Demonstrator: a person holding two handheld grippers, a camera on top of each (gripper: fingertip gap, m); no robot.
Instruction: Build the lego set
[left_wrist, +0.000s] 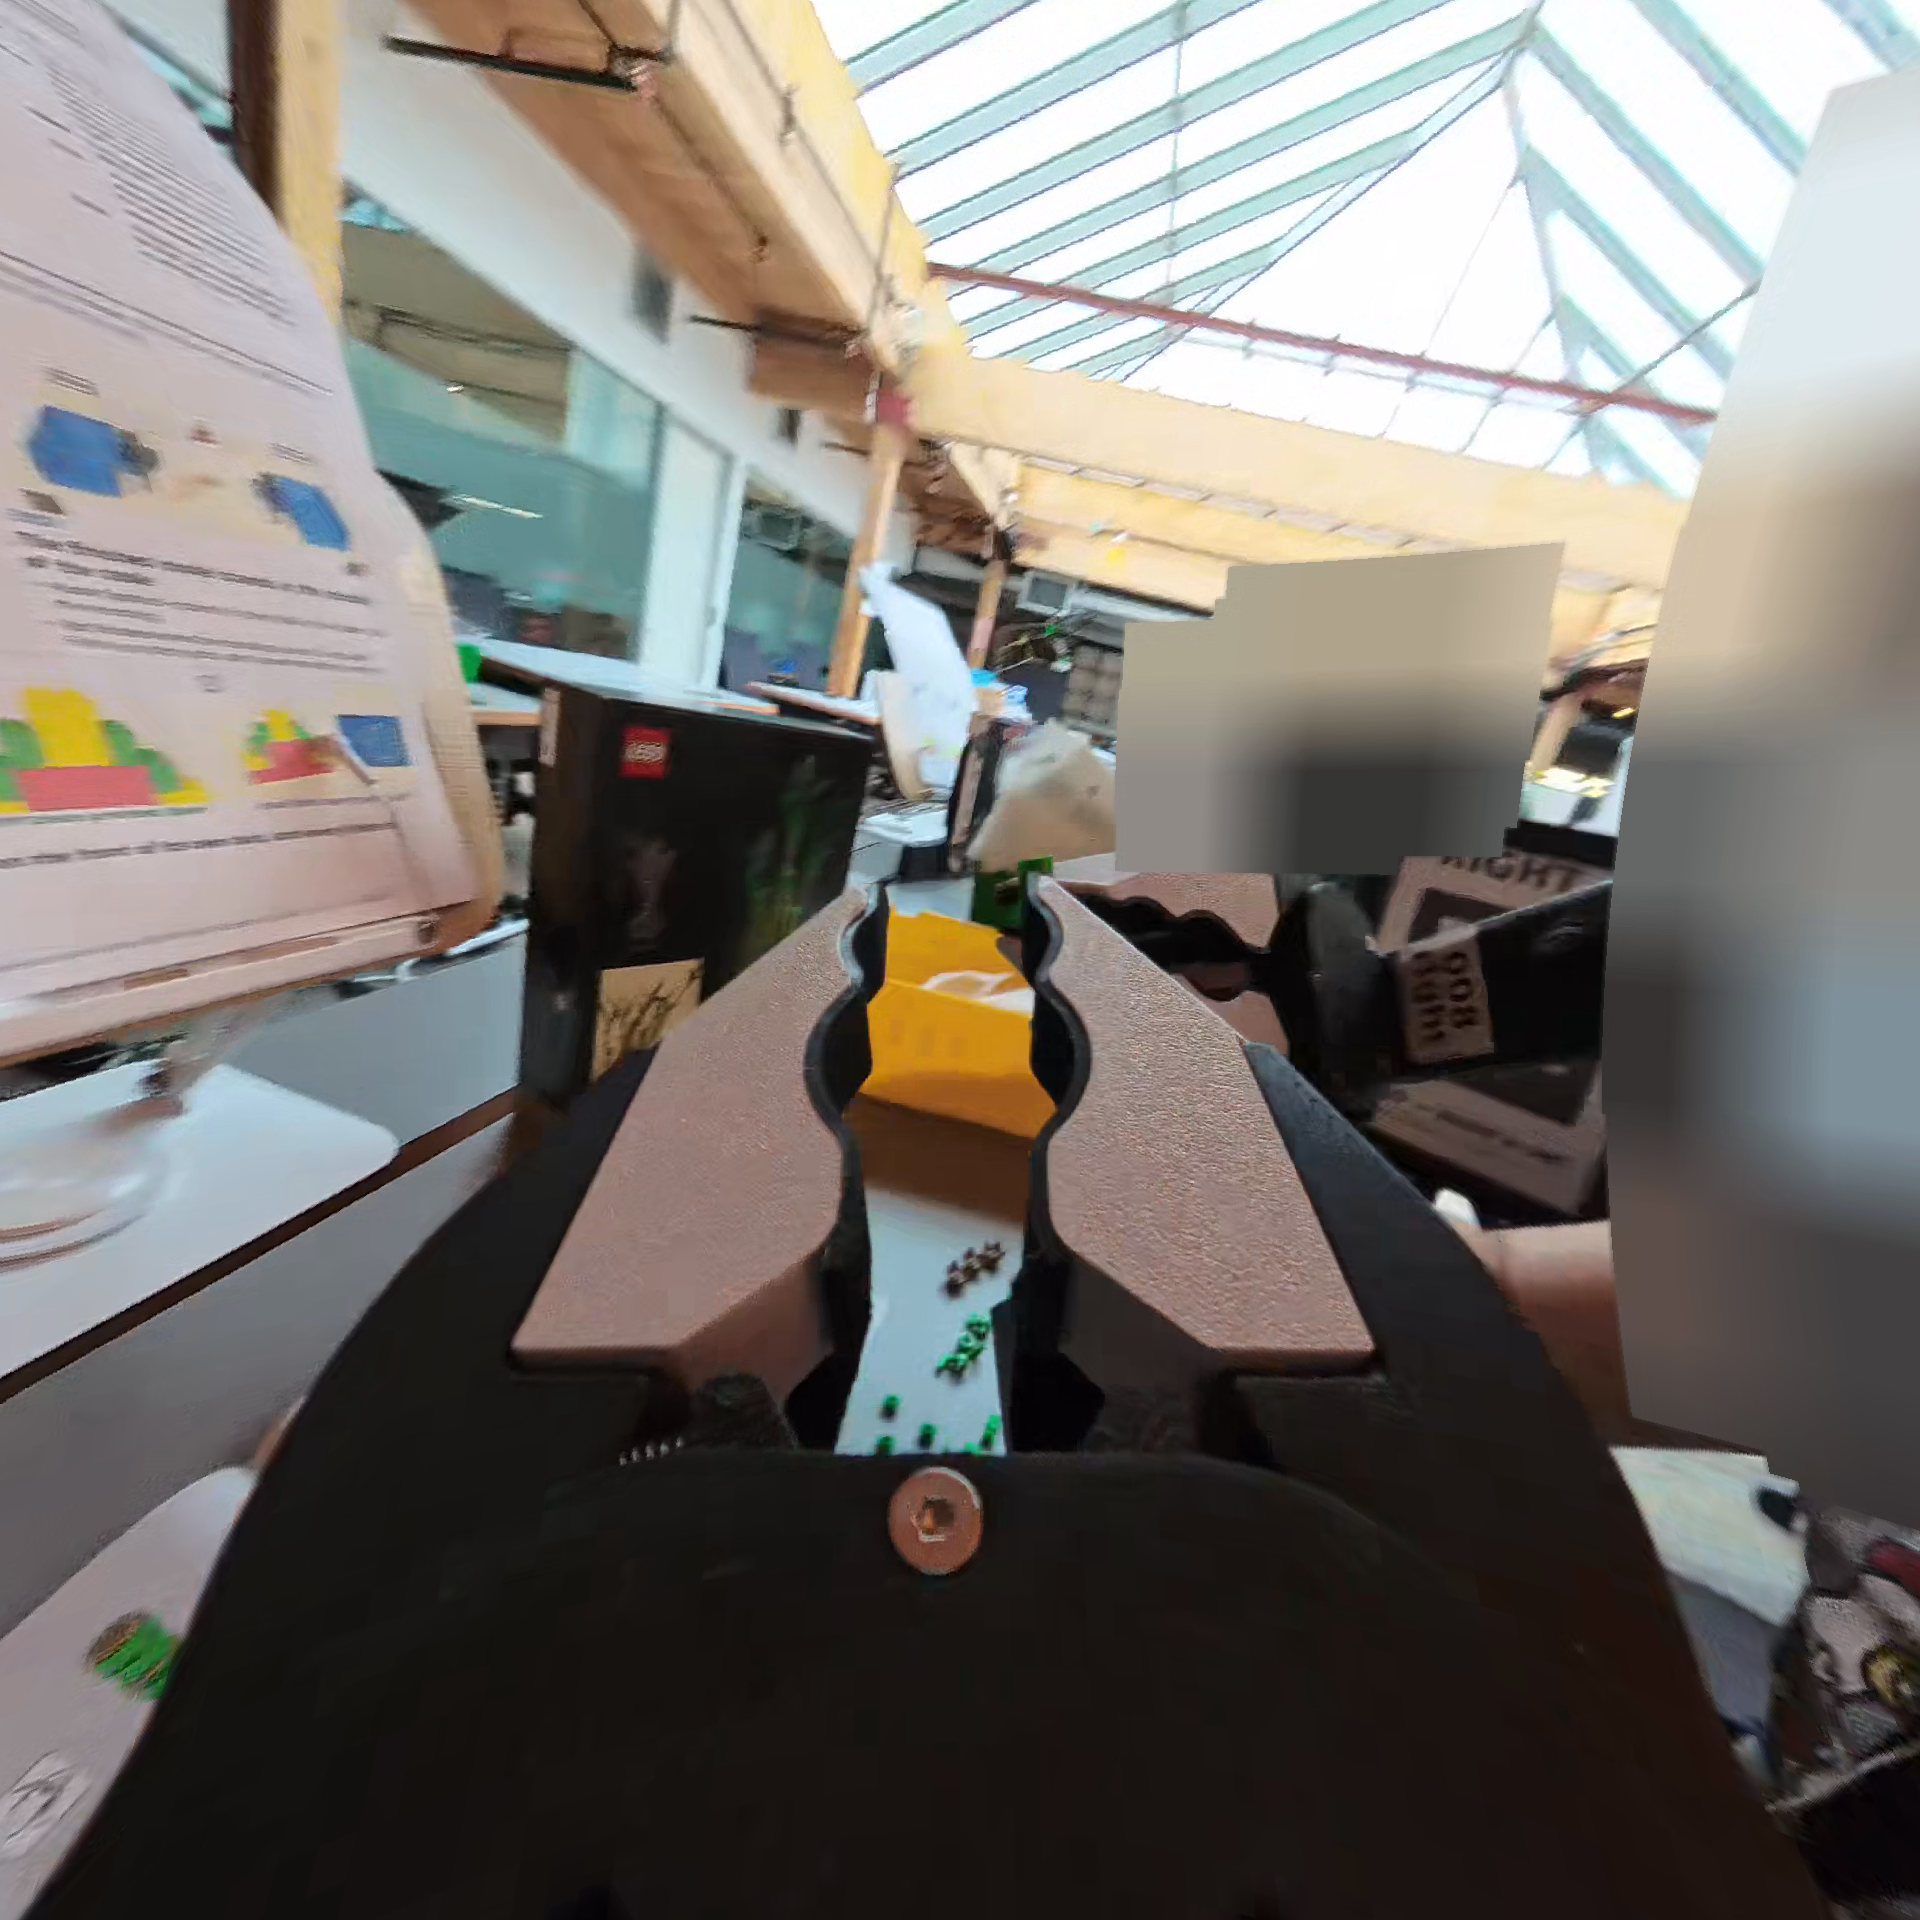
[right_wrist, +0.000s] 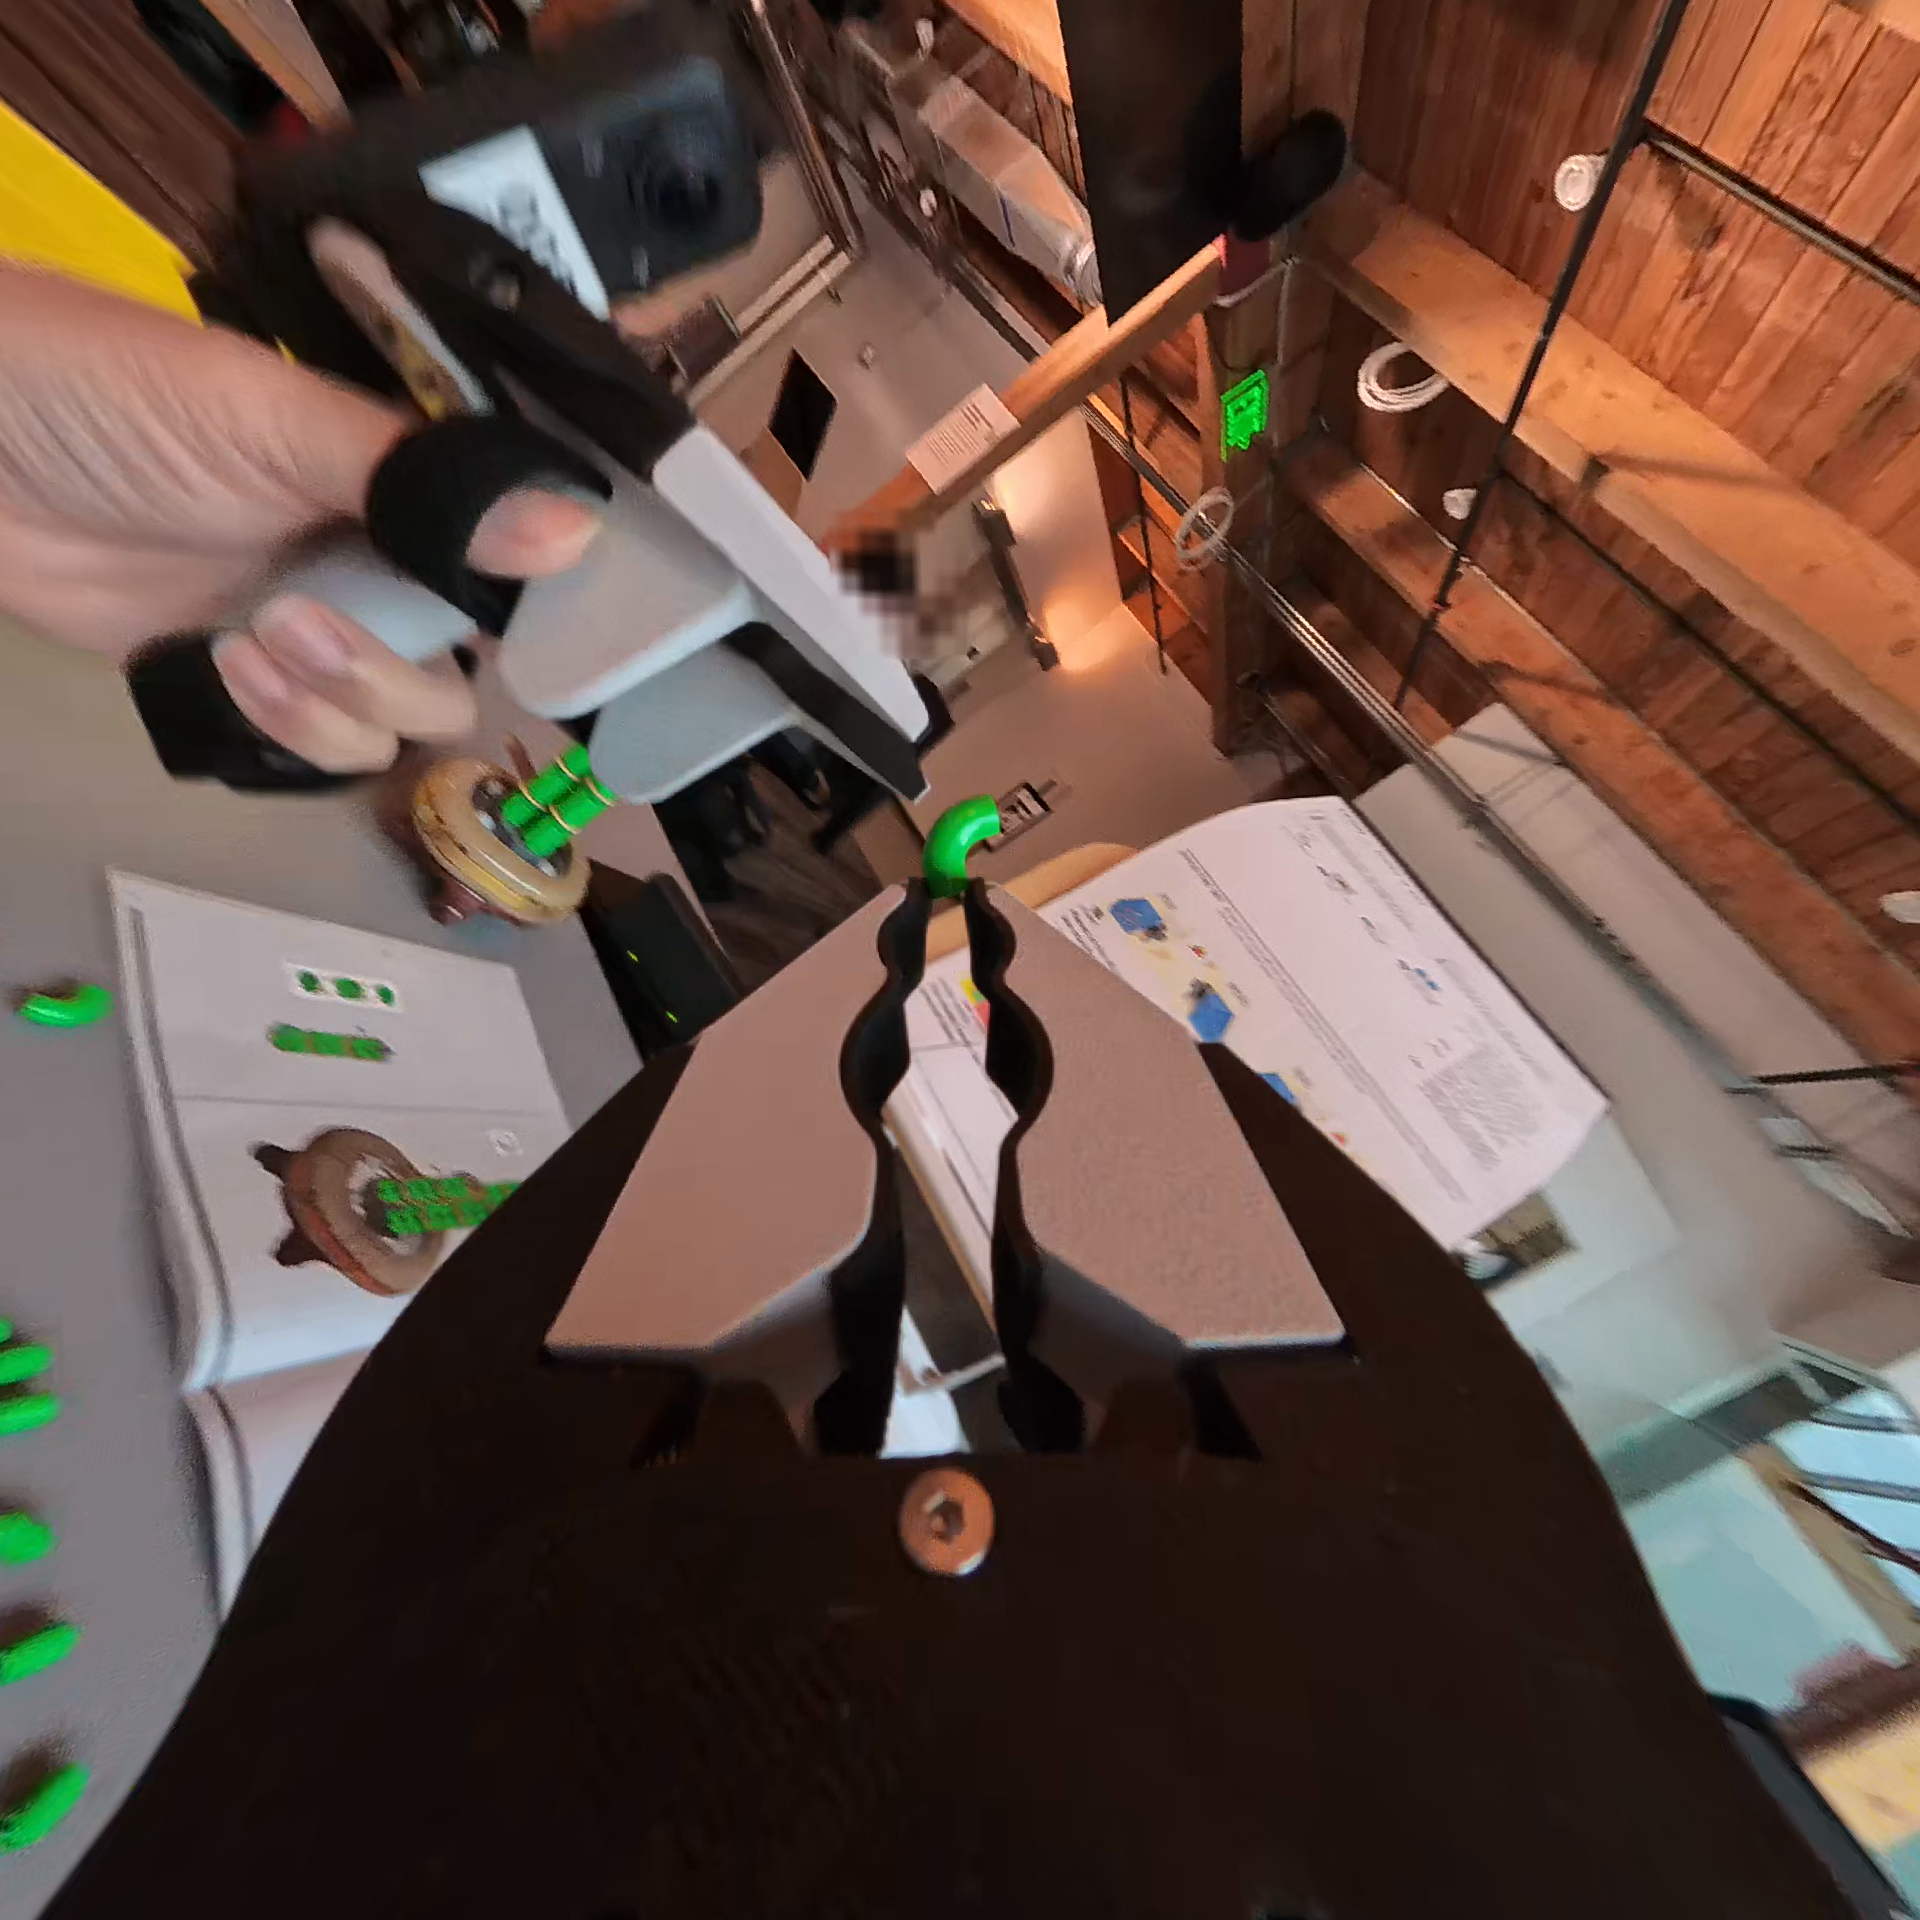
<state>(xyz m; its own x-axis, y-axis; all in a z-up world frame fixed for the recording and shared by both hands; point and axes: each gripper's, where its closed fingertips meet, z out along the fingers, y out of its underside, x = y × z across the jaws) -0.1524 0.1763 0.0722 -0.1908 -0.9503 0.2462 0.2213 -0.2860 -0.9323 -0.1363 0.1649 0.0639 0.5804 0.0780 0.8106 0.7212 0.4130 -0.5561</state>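
Observation:
In the right wrist view my right gripper is shut on a small green curved piece, which sticks out past its tips in the air. To the upper left a gloved hand holds my left gripper, shut on a bundle of green stalks fixed in a round tan and brown base. In the left wrist view my left gripper has a green part between its tips; the rest of the assembly is hidden behind the fingers.
An open instruction booklet lies on the grey table, with loose green pieces along the left edge and one curved piece. A yellow bin, a black set box and a printed sheet on a stand stand beyond. The tips of both grippers are at nearly the same place.

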